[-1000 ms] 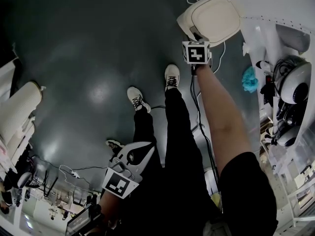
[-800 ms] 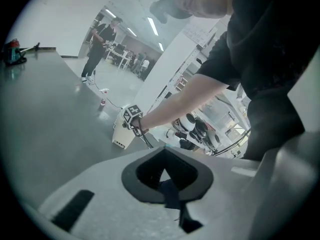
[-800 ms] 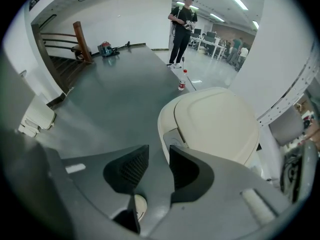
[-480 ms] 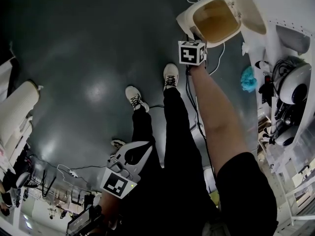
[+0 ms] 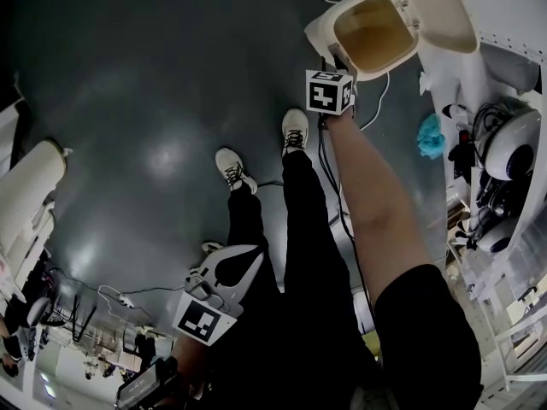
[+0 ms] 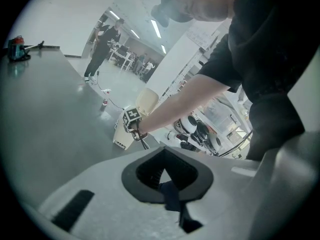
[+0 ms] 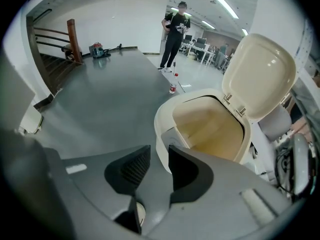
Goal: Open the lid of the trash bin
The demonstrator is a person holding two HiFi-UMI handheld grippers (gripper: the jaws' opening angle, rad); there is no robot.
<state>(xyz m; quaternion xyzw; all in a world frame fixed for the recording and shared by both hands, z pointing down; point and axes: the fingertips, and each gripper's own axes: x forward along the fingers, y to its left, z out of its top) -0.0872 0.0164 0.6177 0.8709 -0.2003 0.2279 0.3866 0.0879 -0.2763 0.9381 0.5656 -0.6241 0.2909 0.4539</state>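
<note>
Our right claw (image 7: 159, 165) just pinched narrower, nothing between its jaws; left claw (image 6: 163, 178) hangs shut well behind.

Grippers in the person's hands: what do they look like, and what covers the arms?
The left gripper and right gripper have pale grey shells with ribbed black pads. Each carries a white cube printed with black square markers. A black cable runs from the right one. The person wears a black short sleeve. The right jaws have just been closing, with nothing between them.
</note>
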